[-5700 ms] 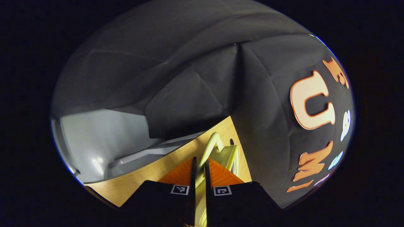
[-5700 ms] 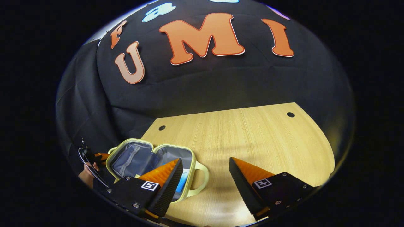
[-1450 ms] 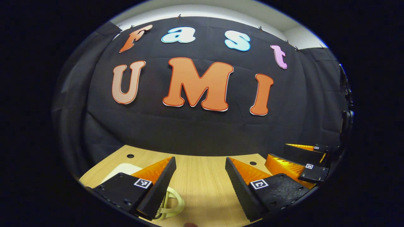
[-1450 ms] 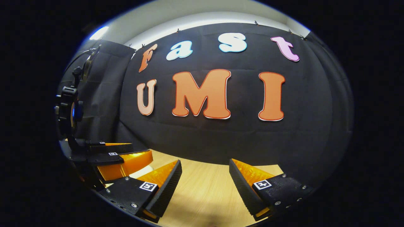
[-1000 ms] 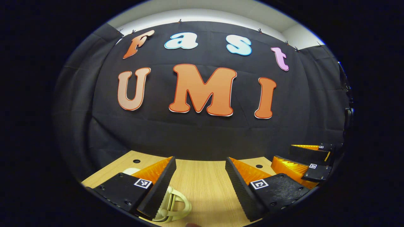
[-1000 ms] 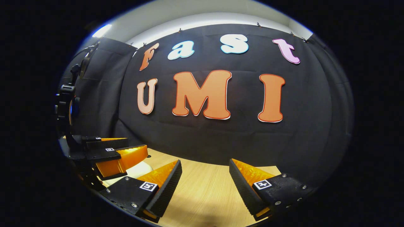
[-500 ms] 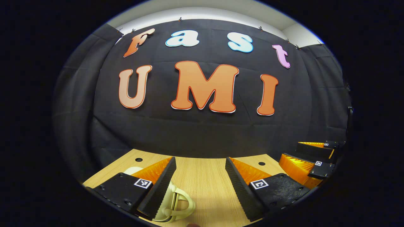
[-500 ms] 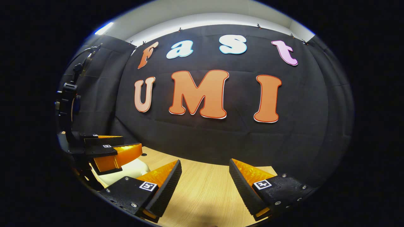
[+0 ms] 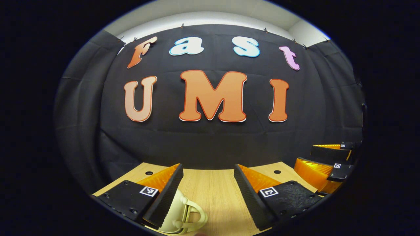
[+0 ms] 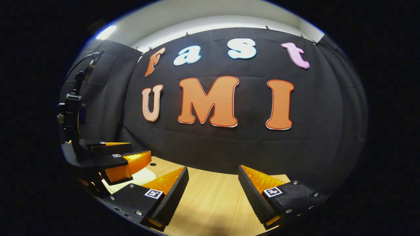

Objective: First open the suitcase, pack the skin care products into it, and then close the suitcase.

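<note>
1. The suitcase (image 9: 183, 214), open 5.7 s ago, now lies closed on the table (image 9: 213, 190), handles together.
2. The left gripper (image 9: 206, 183), then pinching a handle, now hovers spread just above it.
3. The right gripper (image 10: 213, 186) hangs spread, empty.
4. Packing looks finished.

Suitcase (image 9: 183, 213) on table (image 9: 213, 193), under left gripper (image 9: 207, 183); right gripper (image 10: 212, 185) beside, to right.
</note>
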Tool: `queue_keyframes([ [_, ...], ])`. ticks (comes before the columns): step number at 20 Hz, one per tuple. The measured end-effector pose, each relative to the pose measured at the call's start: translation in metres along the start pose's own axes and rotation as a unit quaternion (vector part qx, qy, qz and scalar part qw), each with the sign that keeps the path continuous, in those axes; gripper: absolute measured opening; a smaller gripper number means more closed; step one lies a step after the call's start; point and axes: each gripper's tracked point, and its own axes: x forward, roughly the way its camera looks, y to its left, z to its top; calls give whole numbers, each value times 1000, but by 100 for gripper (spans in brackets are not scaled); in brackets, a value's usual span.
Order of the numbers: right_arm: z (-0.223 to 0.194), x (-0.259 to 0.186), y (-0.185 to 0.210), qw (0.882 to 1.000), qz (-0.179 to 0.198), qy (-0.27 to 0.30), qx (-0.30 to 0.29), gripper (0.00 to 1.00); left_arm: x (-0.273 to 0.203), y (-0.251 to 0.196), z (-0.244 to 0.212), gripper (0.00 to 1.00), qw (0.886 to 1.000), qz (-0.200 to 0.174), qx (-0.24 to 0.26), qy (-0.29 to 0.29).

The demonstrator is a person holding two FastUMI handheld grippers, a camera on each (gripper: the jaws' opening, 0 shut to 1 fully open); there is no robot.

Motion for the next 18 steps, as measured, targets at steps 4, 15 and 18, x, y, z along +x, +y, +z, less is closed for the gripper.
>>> queue_keyframes([
  [4, -3, -1, 7, 1000, 25, 4, 10, 95, -8, 5, 5, 96, 999, 30, 7, -14],
  [15, 10, -4, 0, 1000, -9, -7, 17, 96, 2, 26, 4, 96, 1000, 1, 7, -15],
  [18, 18, -9, 1, 1000, -21, -22, 1, 96, 4, 26, 12, 95, 999, -18, 25, -32],
])
